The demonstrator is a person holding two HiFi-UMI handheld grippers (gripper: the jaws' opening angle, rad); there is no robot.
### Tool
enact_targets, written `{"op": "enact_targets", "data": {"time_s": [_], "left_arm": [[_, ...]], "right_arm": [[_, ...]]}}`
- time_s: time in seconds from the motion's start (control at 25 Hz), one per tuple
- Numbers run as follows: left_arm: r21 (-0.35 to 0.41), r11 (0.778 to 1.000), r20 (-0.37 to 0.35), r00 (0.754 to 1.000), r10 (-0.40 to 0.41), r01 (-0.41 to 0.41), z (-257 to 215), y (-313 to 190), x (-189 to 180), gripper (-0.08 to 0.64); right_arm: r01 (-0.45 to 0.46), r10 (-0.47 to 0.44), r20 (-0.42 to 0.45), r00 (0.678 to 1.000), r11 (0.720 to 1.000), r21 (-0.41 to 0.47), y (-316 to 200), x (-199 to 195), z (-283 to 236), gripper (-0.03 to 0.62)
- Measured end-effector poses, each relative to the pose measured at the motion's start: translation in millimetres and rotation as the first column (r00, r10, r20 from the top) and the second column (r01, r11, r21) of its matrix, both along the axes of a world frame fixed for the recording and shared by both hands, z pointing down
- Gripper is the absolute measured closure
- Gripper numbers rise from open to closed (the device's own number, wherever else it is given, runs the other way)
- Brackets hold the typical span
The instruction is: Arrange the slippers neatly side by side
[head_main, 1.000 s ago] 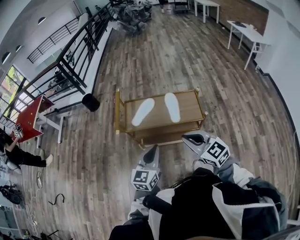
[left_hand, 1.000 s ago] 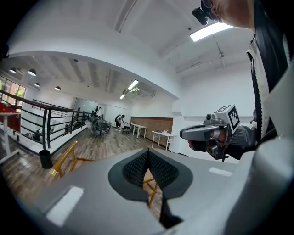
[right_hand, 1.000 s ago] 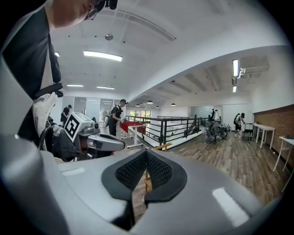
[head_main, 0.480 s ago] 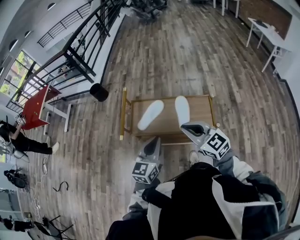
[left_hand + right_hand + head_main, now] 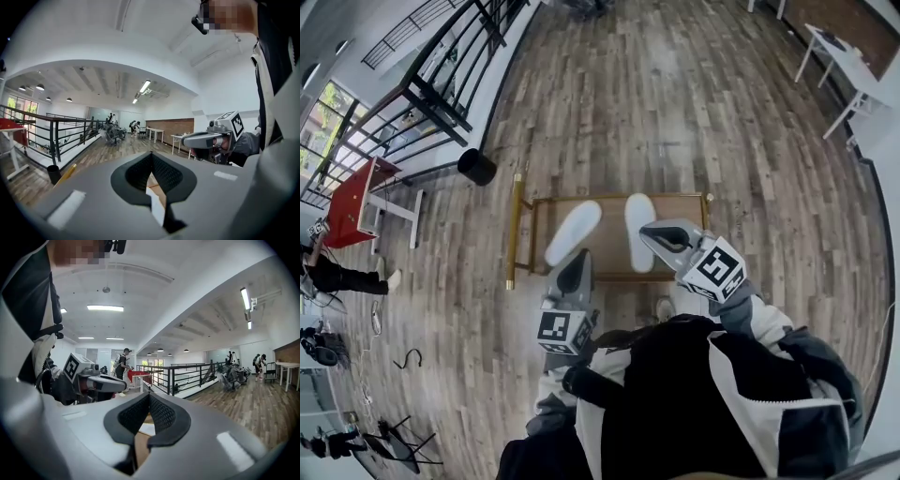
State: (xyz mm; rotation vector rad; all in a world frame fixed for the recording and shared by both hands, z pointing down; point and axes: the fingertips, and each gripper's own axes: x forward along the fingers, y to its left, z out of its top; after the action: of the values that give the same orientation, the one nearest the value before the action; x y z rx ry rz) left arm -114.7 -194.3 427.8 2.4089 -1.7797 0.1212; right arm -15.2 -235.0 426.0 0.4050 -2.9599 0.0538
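Two slippers (image 5: 573,232) splayed on cart (image 5: 606,214), bin (image 5: 475,166) nearby; left claw (image 5: 575,266), right claw (image 5: 653,232) closed, empty.

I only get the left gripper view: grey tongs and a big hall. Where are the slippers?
Observer: Head view shows the left slipper and the right slipper, both white, lying on a gold-framed wooden table.
Operator: Are they neat already?
Observer: No. The left slipper lies slanted, so the pair spreads apart toward the near edge, not touching.
Operator: Do the right tongs hold anything?
Observer: Right gripper view shows them shut, holding nothing.
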Motion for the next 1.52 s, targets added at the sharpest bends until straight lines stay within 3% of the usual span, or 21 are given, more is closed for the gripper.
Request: {"op": "enact_targets", "data": {"time_s": [0.28, 0.56, 1.04, 1.28, 1.4, 1.52], "left_arm": [[0.006, 0.994, -0.039, 0.993, 0.113, -0.113, 10, -41, 6, 0.549], [0.025, 0.978, -0.005, 0.978, 0.209, -0.209, -6, -62, -17, 0.549], [-0.058, 0.970, 0.020, 0.971, 0.239, -0.237, 31, -77, -41, 0.549], [-0.225, 0.955, 0.139, 0.964, 0.227, -0.192, 97, -94, -64, 0.521], [-0.334, 0.928, 0.241, 0.937, 0.254, -0.166, 138, -105, -75, 0.494], [-0.442, 0.887, 0.310, 0.904, 0.294, -0.137, 186, -116, -88, 0.463]], "right_arm": [[-0.104, 0.103, -0.032, 0.994, 0.994, -0.017, -26, 13, 7, 0.587], [-0.216, 0.215, -0.027, 0.976, 0.976, -0.025, -43, -5, -5, 0.586], [-0.270, 0.268, -0.050, 0.962, 0.962, -0.029, -48, -9, 3, 0.586], [-0.288, 0.286, -0.068, 0.956, 0.958, -0.015, -52, 6, 2, 0.587], [-0.302, 0.300, -0.080, 0.951, 0.953, -0.012, -53, 15, 2, 0.586], [-0.320, 0.317, -0.095, 0.944, 0.947, -0.012, -51, 21, 4, 0.586]]}}
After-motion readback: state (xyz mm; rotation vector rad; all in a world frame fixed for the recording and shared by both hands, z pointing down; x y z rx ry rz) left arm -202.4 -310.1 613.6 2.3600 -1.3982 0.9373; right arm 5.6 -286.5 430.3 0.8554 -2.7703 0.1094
